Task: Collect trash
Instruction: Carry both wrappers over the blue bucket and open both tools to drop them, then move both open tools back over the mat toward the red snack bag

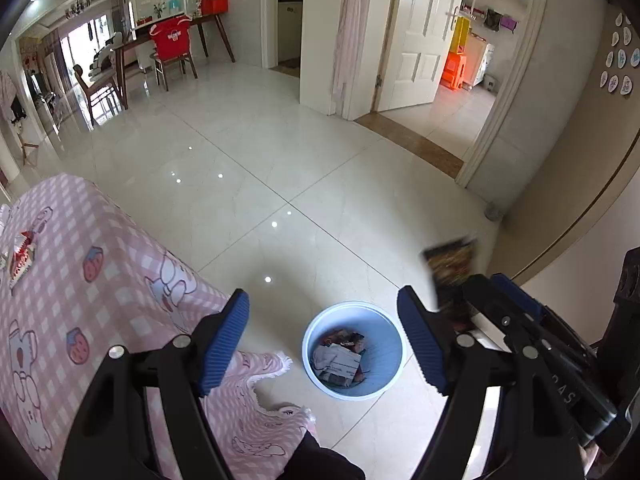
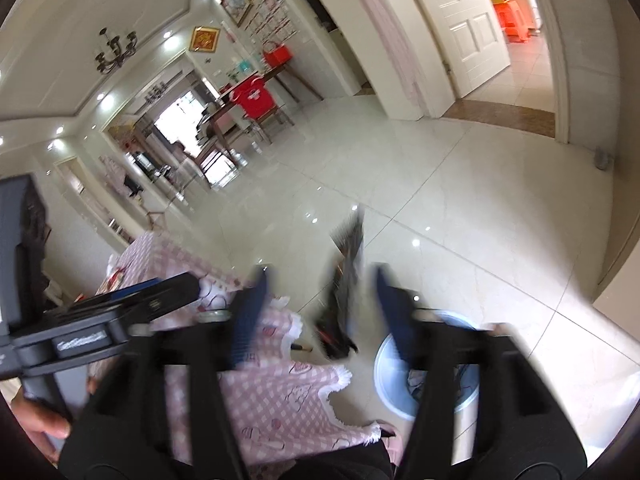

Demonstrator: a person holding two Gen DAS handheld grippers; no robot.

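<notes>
The left gripper hung over the pale tiled floor with its blue-padded jaws spread wide and nothing between them; through the gap its camera looked down into a light blue wastebasket standing on the floor, already holding crumpled wrappers and a piece of cardboard. To the left of that view a tabletop under a pink checked cloth printed with cartoon animals carried a red and white wrapper near its far left edge, well apart from the basket. A corner of the cloth drooped to just beside the basket. The right gripper was blurred; its jaws stood apart, and a dark snack wrapper sat in the gap between them, close to the right-hand pad, though the blur hid whether that pad touched it. No pinch on it showed. In the left view the same wrapper appeared, smeared, above the right gripper's black body, up and to the right of the basket. In the right view the basket's rim peeked out behind the right-hand finger, below the wrapper and a little to its right. A person's fingers showed at the lower left edge of the right view, under the left gripper's black frame.
</notes>
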